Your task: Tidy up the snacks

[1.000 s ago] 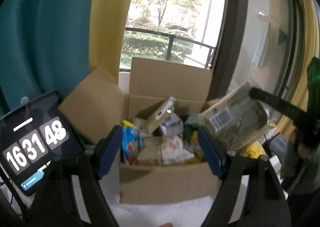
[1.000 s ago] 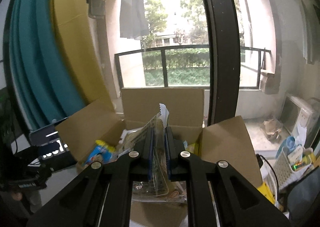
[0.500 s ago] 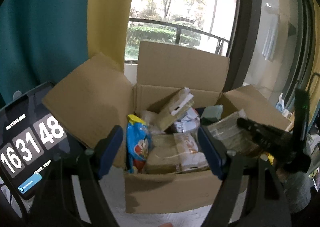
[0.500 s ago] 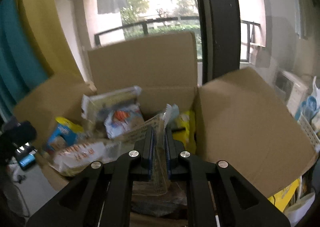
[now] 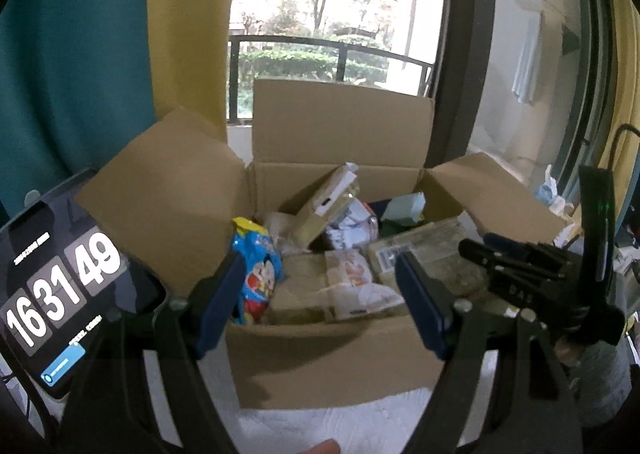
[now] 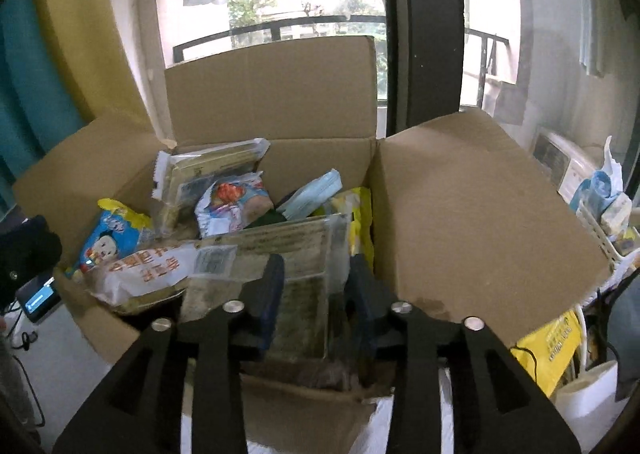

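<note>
Now the clear seaweed packet (image 6: pixel 280 254) is lying flat on top of the other snacks in the cardboard box (image 6: pixel 460 214), on the near right side. A second ago it was pinched tight in the right gripper (image 6: pixel 314 294) and held up above the box. Since then it has been carried down into the box, and the jaws have just been opening. The packet is still seen between the blue pads, but the pads are no longer pressed on it. So the packet seems to have been let go, and this snack looks put away.

The left gripper (image 5: pixel 320 306) is held wide open in front of the box, and nothing is held in it. It has hardly been moved.

Around the packet, other snacks are packed in. A white packet with orange letters (image 6: pixel 144 274) is laid just to its left. A blue bag with a cartoon face (image 6: pixel 108 238) is stood at the far left. A red and white bag (image 6: pixel 232 206) and a tall clear packet (image 6: pixel 208 170) are leaned at the back. A yellow bag (image 6: pixel 362 222) is tucked against the right wall.

The four flaps are stood open, so nothing is in the way above. A clock screen (image 5: pixel 60 286) is stood to the left of the box.
</note>
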The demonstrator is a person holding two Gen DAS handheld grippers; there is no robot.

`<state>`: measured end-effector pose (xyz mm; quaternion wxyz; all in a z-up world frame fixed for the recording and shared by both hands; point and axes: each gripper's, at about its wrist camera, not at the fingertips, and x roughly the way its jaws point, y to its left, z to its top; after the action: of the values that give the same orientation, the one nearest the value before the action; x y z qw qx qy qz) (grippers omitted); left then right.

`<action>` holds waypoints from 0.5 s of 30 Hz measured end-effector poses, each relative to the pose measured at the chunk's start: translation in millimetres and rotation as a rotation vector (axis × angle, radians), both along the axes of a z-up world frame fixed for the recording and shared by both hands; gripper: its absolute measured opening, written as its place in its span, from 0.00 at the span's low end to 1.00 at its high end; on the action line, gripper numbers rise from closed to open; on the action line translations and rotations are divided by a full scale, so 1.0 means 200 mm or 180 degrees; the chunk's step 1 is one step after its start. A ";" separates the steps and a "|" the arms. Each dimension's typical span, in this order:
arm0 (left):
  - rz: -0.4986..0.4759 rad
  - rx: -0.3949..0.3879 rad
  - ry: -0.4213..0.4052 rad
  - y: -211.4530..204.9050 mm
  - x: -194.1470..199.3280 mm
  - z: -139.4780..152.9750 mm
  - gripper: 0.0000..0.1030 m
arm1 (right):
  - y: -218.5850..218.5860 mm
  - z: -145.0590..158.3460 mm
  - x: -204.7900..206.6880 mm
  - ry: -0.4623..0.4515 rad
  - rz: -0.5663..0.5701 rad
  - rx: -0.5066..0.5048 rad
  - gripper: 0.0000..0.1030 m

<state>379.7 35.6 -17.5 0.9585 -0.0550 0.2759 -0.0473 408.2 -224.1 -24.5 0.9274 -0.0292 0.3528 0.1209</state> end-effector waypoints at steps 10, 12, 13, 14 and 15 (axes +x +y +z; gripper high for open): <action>0.0049 -0.0029 0.0008 0.01 -0.15 0.03 0.88 | -0.02 0.06 -0.15 0.0022 -0.0005 -0.0036 0.46; 0.0048 -0.0024 0.0007 0.00 -0.19 0.03 0.88 | -0.03 0.07 -0.19 0.0021 -0.0007 -0.0035 0.46; 0.0016 -0.0018 0.0012 -0.01 -0.21 0.03 0.88 | -0.03 0.08 -0.21 0.0030 -0.0009 -0.0022 0.46; -0.0004 -0.0001 0.0021 -0.02 -0.23 0.03 0.88 | -0.04 0.08 -0.22 0.0034 -0.0010 -0.0010 0.46; -0.0014 0.0021 0.0025 -0.03 -0.25 0.03 0.88 | -0.04 0.09 -0.24 0.0032 -0.0012 -0.0004 0.46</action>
<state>330.0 29.4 -10.8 0.9574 -0.0514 0.2799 -0.0483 359.6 -232.3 -6.5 0.9258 -0.0285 0.3576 0.1190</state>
